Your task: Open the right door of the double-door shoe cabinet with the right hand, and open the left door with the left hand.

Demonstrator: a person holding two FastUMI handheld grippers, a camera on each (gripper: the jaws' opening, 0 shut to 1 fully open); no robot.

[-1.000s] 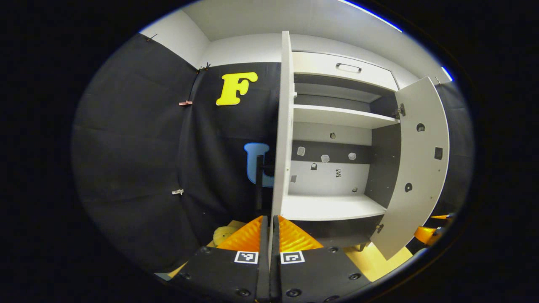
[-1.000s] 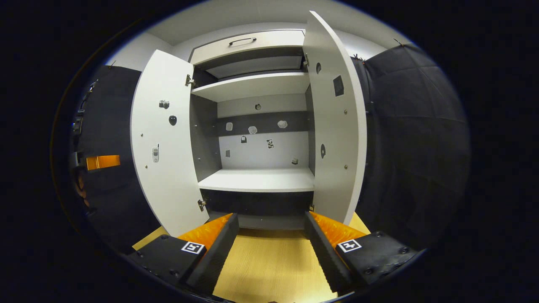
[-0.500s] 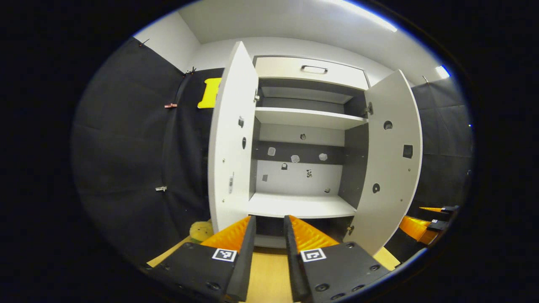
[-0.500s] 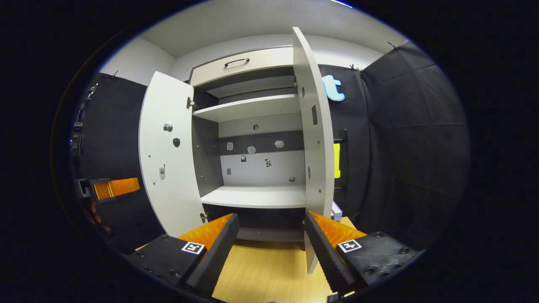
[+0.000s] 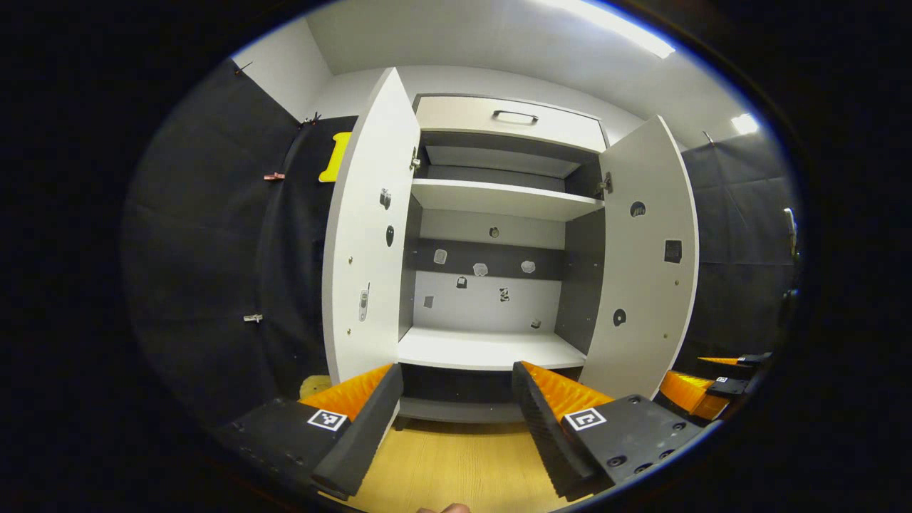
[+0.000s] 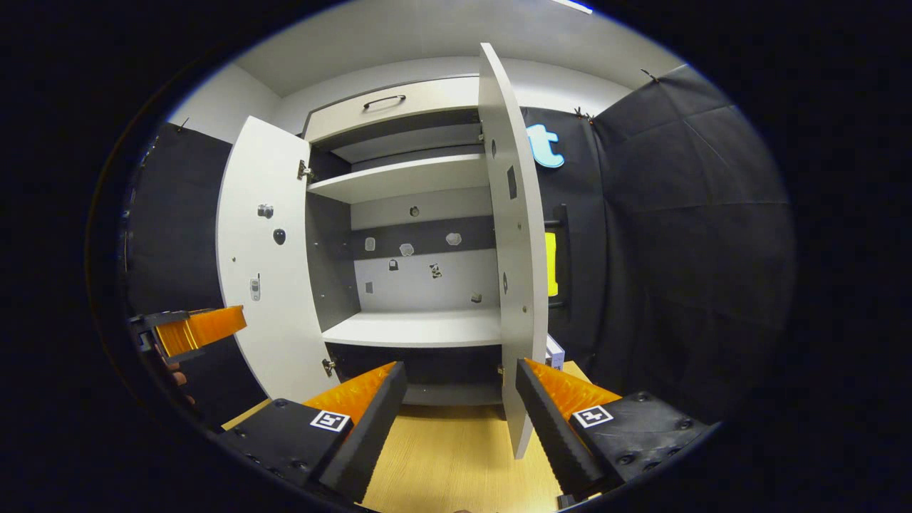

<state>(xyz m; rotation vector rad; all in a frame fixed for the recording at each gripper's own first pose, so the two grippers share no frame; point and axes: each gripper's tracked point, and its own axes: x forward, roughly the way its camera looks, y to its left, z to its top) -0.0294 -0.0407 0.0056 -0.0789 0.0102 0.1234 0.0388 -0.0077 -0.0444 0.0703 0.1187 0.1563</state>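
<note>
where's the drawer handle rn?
In the left gripper view, the drawer handle sits top centre on the drawer front, above the open left door and right door.

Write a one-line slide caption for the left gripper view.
Open left gripper facing the shoe cabinet, left door and right door both swung open.

The shoe cabinet [image 5: 491,285] is seen at 12 o'clock, with the left door [image 5: 367,242] at 10 o'clock and the right door [image 5: 645,263] at 2 o'clock. A drawer [image 5: 509,121] is set above the shelves [image 5: 499,199].
</note>
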